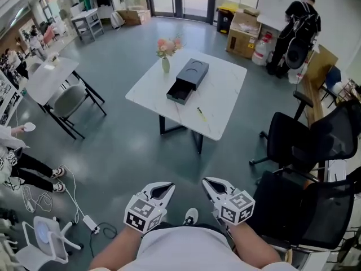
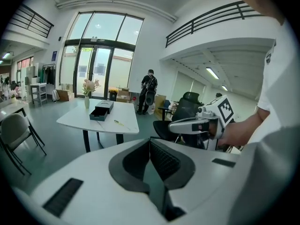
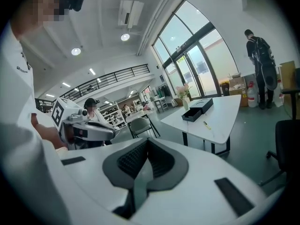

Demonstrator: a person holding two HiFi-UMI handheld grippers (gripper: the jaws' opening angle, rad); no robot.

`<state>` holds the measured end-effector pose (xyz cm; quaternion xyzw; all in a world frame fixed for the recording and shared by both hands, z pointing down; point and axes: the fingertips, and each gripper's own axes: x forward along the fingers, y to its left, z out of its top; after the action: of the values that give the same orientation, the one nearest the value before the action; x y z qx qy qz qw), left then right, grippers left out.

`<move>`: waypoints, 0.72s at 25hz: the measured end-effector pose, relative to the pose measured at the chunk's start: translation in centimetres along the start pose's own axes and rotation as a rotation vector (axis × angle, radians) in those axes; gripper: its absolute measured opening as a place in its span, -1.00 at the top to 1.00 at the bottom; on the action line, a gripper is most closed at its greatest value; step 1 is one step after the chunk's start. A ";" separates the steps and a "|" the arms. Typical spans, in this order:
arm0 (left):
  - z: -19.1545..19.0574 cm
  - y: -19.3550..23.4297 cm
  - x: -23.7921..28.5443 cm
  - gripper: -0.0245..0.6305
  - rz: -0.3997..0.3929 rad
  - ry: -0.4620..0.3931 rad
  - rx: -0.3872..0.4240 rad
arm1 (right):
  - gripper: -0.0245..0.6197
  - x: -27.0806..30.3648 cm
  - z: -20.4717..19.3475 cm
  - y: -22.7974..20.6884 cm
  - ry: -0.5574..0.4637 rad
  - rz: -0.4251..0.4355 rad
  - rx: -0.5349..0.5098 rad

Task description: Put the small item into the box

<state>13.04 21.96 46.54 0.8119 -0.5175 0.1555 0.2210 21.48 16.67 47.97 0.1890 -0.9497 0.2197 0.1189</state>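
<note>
A black box (image 1: 188, 79) with its drawer pulled out lies on a white table (image 1: 225, 95), several steps ahead of me. A small yellow-green item (image 1: 200, 113) rests on the tabletop near the box's open end. Both grippers are held close to my body, far from the table. My left gripper (image 1: 162, 191) and right gripper (image 1: 212, 185) are shut with nothing in them. The left gripper view shows its own jaws (image 2: 150, 142) pressed together, with the box (image 2: 101, 110) and item (image 2: 120, 123) beyond. In the right gripper view, past the gripper (image 3: 147, 142), stand the box (image 3: 198, 108) and item (image 3: 206, 123).
A vase of flowers (image 1: 166, 54) stands on the table behind the box. Black office chairs (image 1: 299, 145) crowd my right. A folding table and chair (image 1: 65, 86) stand at left, with a seated person (image 1: 14, 157) and floor cables (image 1: 84, 219). Cardboard boxes (image 1: 243, 33) and a standing person (image 1: 299, 24) are at the back.
</note>
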 end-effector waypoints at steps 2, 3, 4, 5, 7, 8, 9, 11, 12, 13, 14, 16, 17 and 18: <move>0.1 0.2 0.6 0.88 0.004 0.015 0.002 | 0.88 0.0 0.1 -0.6 -0.006 0.001 0.011; 0.2 0.4 0.9 0.88 0.006 0.017 0.001 | 0.88 0.0 0.1 -0.9 -0.007 0.001 0.013; 0.4 0.6 1.1 0.88 0.009 0.018 0.000 | 0.88 0.0 0.0 -1.2 -0.005 -0.001 0.016; 0.6 0.8 1.4 0.88 0.012 0.017 0.000 | 0.88 0.1 -0.2 -1.5 -0.002 -0.002 0.020; 1.1 1.2 1.9 0.87 0.013 0.015 0.000 | 0.88 0.3 -0.5 -2.1 0.006 -0.005 0.030; 1.2 1.4 2.1 0.88 0.010 0.015 0.000 | 0.88 0.4 -0.5 -2.3 0.010 -0.007 0.033; 1.3 1.5 2.3 0.88 0.006 0.016 0.001 | 0.88 0.6 -0.5 -2.5 0.012 -0.009 0.032; 1.2 2.0 2.7 0.88 -0.005 0.027 0.002 | 0.88 1.0 -0.2 -2.7 0.011 -0.016 0.032; 1.2 2.3 3.0 0.88 -0.011 0.034 0.002 | 0.88 1.2 -0.1 -2.8 0.008 -0.021 0.033; 1.1 2.6 3.3 0.88 -0.018 0.040 0.001 | 0.88 1.5 0.1 -3.0 0.006 -0.026 0.034; 1.2 3.0 3.7 0.88 -0.025 0.042 0.000 | 0.88 1.8 0.2 -3.2 0.007 -0.031 0.034; 1.8 3.8 4.5 0.88 -0.037 0.038 0.004 | 0.88 2.6 0.3 -3.8 0.012 -0.041 0.036; 2.2 4.3 4.9 0.88 -0.043 0.034 0.008 | 0.88 3.0 0.3 -4.0 0.017 -0.046 0.039; 2.6 4.9 5.3 0.88 -0.050 0.031 0.011 | 0.88 3.4 0.4 -4.3 0.022 -0.051 0.041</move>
<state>10.84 14.77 47.84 0.8231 -0.4930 0.1651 0.2285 20.08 11.90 50.31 0.2132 -0.9385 0.2380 0.1311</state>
